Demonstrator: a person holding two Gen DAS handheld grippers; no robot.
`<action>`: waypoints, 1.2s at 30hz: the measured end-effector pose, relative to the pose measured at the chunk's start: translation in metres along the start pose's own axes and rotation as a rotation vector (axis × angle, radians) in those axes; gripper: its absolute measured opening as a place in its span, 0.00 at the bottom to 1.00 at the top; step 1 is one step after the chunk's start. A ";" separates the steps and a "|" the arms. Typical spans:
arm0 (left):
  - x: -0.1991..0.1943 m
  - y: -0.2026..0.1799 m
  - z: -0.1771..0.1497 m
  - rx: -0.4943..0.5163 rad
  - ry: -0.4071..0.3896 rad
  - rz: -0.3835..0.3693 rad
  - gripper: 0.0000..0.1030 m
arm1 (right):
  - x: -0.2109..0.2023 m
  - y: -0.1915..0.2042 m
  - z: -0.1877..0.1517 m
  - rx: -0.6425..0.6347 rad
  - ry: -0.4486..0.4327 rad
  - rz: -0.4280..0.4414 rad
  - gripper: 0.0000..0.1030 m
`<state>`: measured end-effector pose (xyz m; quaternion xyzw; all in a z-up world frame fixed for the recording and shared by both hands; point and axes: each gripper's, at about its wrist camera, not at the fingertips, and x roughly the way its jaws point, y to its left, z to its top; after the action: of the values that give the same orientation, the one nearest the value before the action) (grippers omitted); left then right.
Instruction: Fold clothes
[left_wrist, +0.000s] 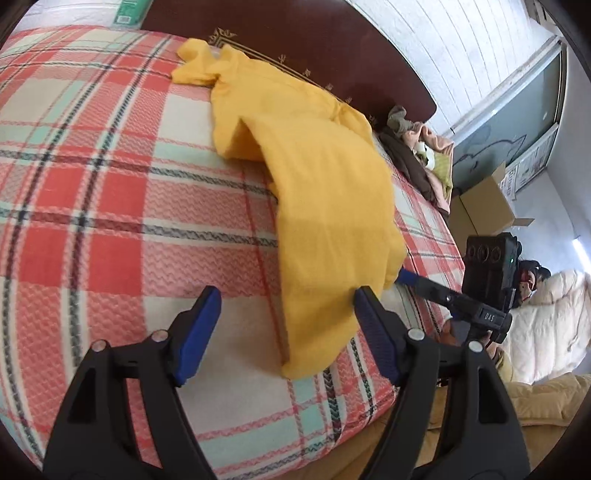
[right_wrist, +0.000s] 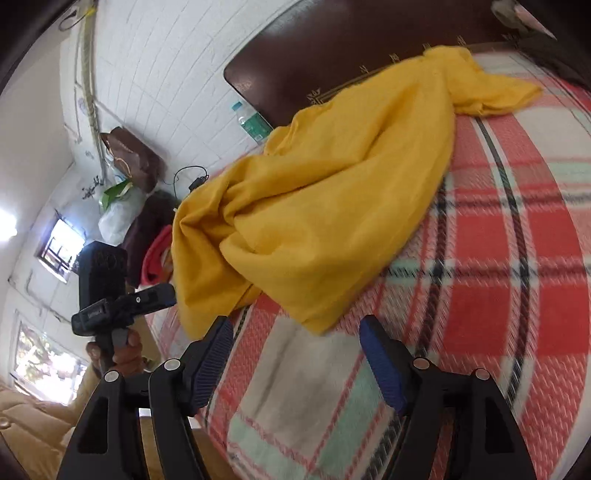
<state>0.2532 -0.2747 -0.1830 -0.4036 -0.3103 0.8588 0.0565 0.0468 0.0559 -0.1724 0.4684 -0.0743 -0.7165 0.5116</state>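
A yellow garment (left_wrist: 314, 177) lies crumpled in a long strip on the plaid bedspread (left_wrist: 110, 192), from the headboard to the near edge. My left gripper (left_wrist: 286, 295) is open, low over the bed; the garment's near end lies between its fingers, not gripped. In the right wrist view the garment (right_wrist: 332, 192) is bunched, and my right gripper (right_wrist: 297, 326) is open just short of its near corner. The right gripper also shows in the left wrist view (left_wrist: 402, 275), its tip at the cloth's edge. The left gripper shows in the right wrist view (right_wrist: 162, 293) beside the garment.
A dark wooden headboard (left_wrist: 332, 48) runs along the far side. A pile of other clothes (left_wrist: 417, 147) sits on the bed near the headboard. A cardboard box (left_wrist: 484, 206) and a white quilt (left_wrist: 546, 317) lie beyond the bed. Bags (right_wrist: 125, 173) stand by the white wall.
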 end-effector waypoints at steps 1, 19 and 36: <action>0.003 -0.003 0.000 0.011 0.001 -0.016 0.73 | 0.006 0.002 0.003 -0.007 -0.006 -0.008 0.71; -0.058 -0.020 0.039 -0.035 -0.139 -0.172 0.13 | -0.104 -0.005 0.051 0.096 -0.211 0.207 0.07; -0.040 0.025 -0.008 -0.086 -0.068 0.049 0.70 | -0.099 -0.032 -0.013 0.086 -0.034 -0.089 0.66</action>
<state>0.2895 -0.3048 -0.1753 -0.3838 -0.3388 0.8590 0.0075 0.0391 0.1546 -0.1391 0.4805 -0.0927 -0.7426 0.4572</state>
